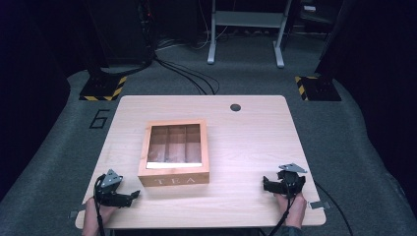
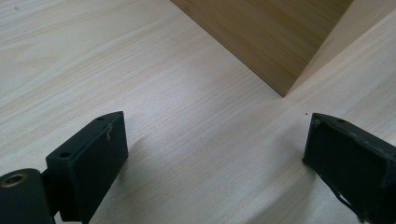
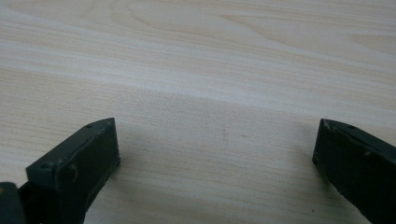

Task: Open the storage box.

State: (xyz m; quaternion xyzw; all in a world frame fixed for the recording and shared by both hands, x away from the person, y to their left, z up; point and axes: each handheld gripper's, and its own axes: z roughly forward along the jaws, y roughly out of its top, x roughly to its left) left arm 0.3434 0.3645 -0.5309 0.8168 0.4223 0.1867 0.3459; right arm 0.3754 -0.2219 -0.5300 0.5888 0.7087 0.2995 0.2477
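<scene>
Jaws spread on both grippers (tea box (image 1: 174, 153) between).

On the pale wooden table (image 1: 255, 142), your one obstacle is the square wooden tea box with a glass lid (image 1: 174, 152), left of centre. Bare tabletop lies open to its right, behind it, and along your near edge.
</scene>
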